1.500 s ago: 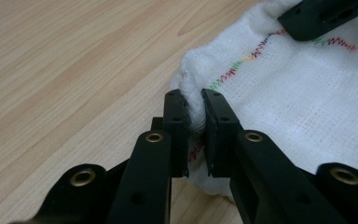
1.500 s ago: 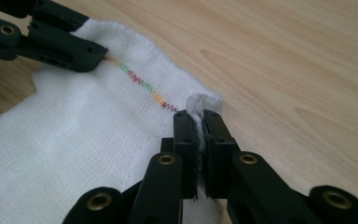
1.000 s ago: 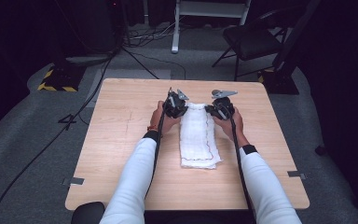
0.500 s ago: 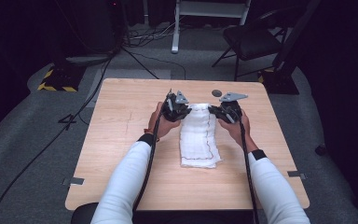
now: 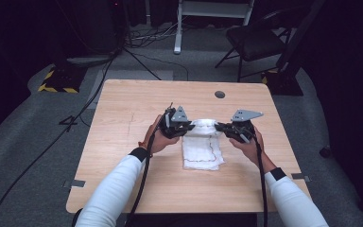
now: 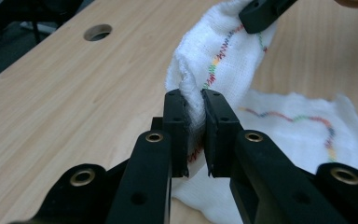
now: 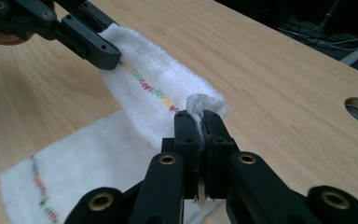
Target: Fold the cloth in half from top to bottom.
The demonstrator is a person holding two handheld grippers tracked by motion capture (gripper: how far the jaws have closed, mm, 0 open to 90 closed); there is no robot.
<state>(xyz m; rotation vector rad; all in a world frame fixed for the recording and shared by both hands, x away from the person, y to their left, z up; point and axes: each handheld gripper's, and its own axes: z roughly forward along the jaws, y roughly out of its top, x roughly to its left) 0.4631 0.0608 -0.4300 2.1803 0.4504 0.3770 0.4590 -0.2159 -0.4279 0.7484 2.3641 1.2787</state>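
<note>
Near edge of the white cloth (image 5: 202, 155) lies flat on the table (image 5: 123, 109), just in front of the person and between the two forearms. Its far edge is raised off the wood, strung between the two tools.

Left gripper (image 6: 195, 119) — jaws narrow, pinching a bunched corner of the cloth; fabric rises out of the pads and runs up and to the right toward the other tool. Right gripper (image 7: 198, 128) — jaws nearly closed on the opposite corner, a tuft of cloth standing above the tips; the held edge runs up and left from here.

Key relation: the held edge spans straight from one gripper to the other, crosswise to the cloth's long axis, which runs from that edge back toward the person. Both hands sit equally near their corners.

Judgement — a fold in hand; the raised edge likely needs to travel toward the near edge, both grippers level so the multicoloured stitching (image 6: 213, 70) stays straight.
</note>
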